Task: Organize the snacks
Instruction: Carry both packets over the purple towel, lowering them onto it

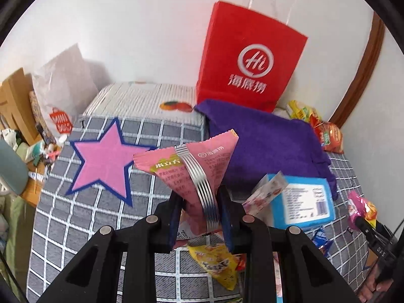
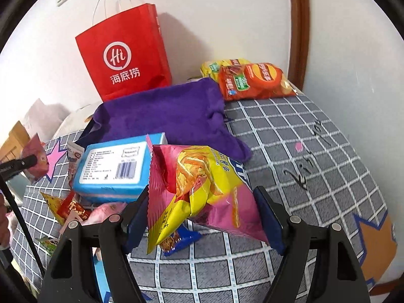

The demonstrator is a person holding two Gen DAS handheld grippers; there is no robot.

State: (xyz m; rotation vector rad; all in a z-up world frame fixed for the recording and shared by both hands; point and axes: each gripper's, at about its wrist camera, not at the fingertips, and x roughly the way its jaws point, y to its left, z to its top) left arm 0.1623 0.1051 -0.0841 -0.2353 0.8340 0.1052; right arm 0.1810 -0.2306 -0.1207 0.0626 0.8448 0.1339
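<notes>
My left gripper (image 1: 200,202) is shut on a pink triangular snack packet (image 1: 186,166) with a silver seam, held clear above the bed. My right gripper (image 2: 202,202) is shut on a puffy pink and yellow chip bag (image 2: 202,184), with both blue pads pressed into its sides. The right wrist view also catches the left gripper's packet (image 2: 35,156) at the far left. More snacks lie on the bed: a blue box (image 2: 113,169), a yellow packet (image 1: 217,260) and orange and yellow chip bags (image 2: 255,80) by the wall.
A red paper bag (image 2: 123,55) stands open against the white wall, behind a purple cloth (image 2: 164,116). The bed has a grey checked cover (image 2: 303,151) with a pink star (image 1: 106,161). Clutter and a brown box (image 1: 15,101) sit beyond the bed's left edge.
</notes>
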